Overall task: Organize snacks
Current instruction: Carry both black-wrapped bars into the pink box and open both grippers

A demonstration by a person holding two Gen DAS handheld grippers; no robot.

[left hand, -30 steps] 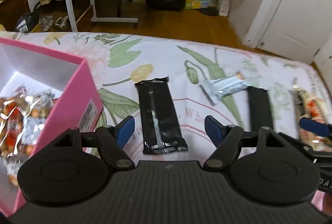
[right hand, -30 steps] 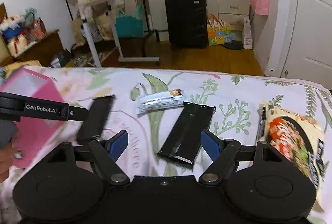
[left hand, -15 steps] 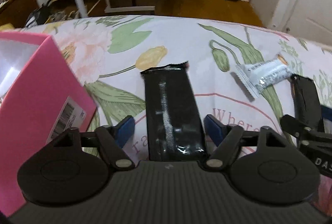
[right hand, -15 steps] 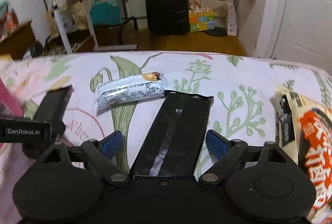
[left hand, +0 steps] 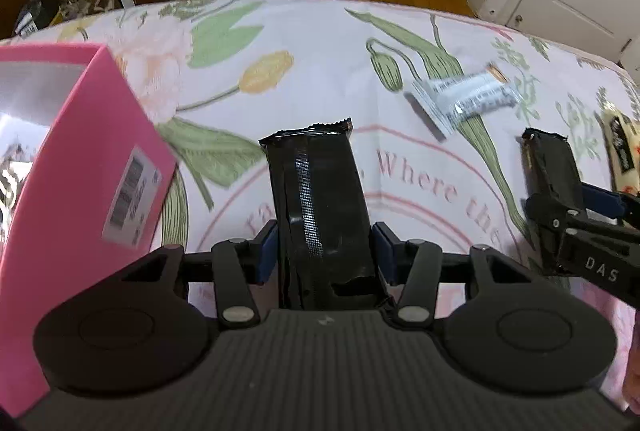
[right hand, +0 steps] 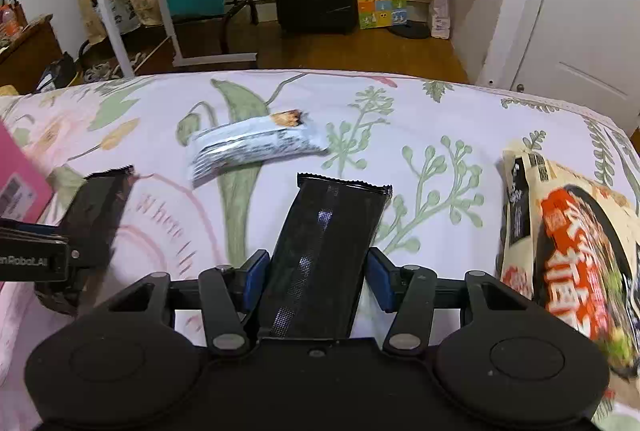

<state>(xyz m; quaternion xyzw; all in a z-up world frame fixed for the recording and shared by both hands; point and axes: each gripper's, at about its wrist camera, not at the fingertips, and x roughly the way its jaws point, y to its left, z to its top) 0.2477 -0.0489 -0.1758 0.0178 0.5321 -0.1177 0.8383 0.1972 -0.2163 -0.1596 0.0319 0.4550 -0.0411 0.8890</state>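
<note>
On floral bedspread (right hand: 440, 111): two black snack bars, left bar (left hand: 320, 207) and right bar (right hand: 324, 255); one silver bar (right hand: 252, 147); one noodle packet (right hand: 576, 255); one pink box (left hand: 80, 171). Left gripper (left hand: 326, 251) and right gripper (right hand: 316, 275): jaws just closing, each pressed on one black bar.

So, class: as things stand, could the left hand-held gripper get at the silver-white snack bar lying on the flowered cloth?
Probably not straight away. The left hand-held gripper has just been closing around a black snack packet. The silver-white snack bar lies uncovered beyond it, toward the right.
</note>
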